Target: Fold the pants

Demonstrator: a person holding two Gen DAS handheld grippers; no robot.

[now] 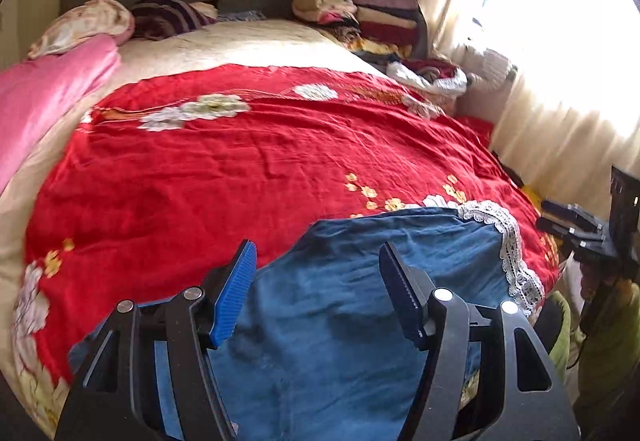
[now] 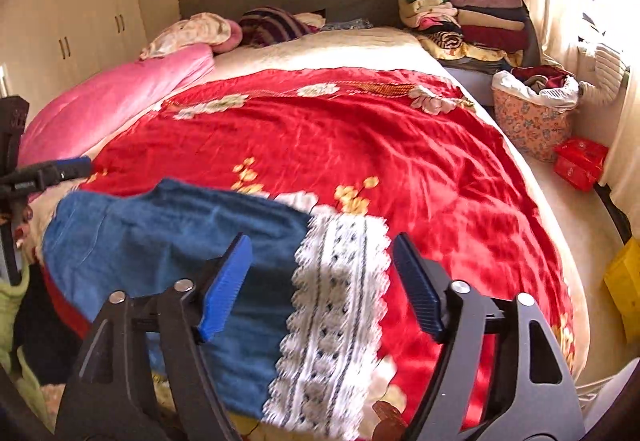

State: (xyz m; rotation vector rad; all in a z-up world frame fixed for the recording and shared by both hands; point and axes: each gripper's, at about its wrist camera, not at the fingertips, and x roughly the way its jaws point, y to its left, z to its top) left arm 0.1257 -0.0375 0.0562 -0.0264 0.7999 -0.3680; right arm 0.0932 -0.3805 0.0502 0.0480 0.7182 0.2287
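One pair of blue pants lies folded at the near edge of the bed.

We see its white lace hem on the red flowered bedspread. Our left gripper and right gripper hover above the cloth, jaws spread, holding nothing. Folded clothes are stacked at the far right corner.

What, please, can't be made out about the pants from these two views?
- Near end of the pants: left wrist view, hidden by the left gripper and cut by the bottom edge.
- Lace hem: right wrist view, blurred, pattern unclear.
- Fold layers: neither view shows them.
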